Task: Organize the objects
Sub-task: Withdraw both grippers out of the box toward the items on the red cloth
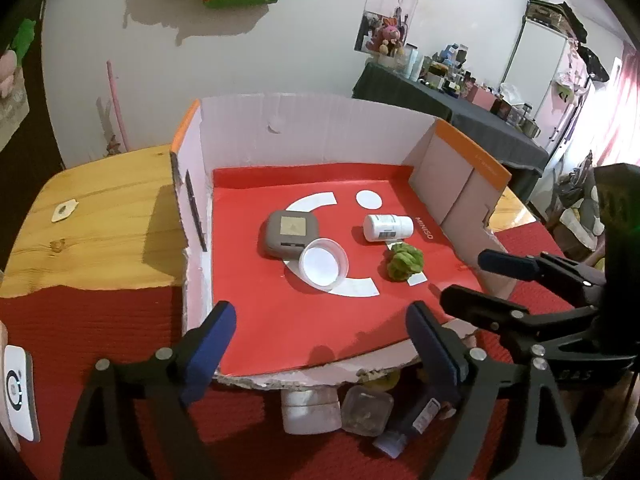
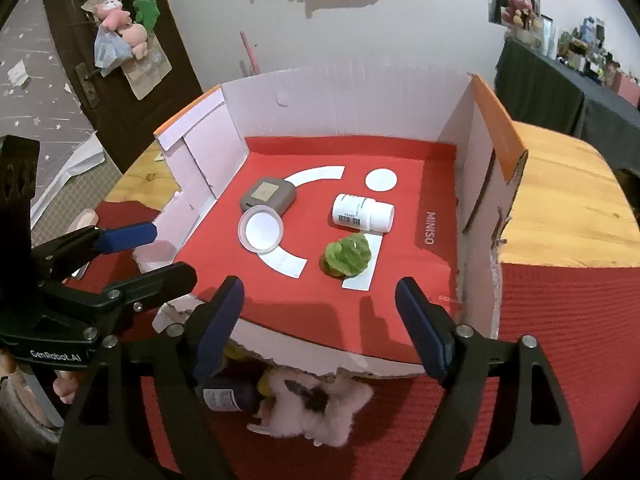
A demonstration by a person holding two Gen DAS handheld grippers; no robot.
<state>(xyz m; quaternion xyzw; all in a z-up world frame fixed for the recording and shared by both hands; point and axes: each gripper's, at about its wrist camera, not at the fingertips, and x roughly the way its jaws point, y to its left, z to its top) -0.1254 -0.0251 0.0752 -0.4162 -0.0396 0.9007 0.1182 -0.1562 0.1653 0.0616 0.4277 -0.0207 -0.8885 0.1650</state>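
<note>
Both grippers, left gripper and right gripper, hover wide open and empty at the box's torn front edge. Inside the red-floored cardboard box, left to right: grey square case, clear plastic cup, green crumpled ball, and white pill bottle on its side, long axis crosswise, cap rightward. Likely between placements; next, grasp a loose item lying in front.

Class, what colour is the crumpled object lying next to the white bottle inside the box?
Green. The crumpled object shows best in the right wrist view, just in front of the white bottle.
</note>
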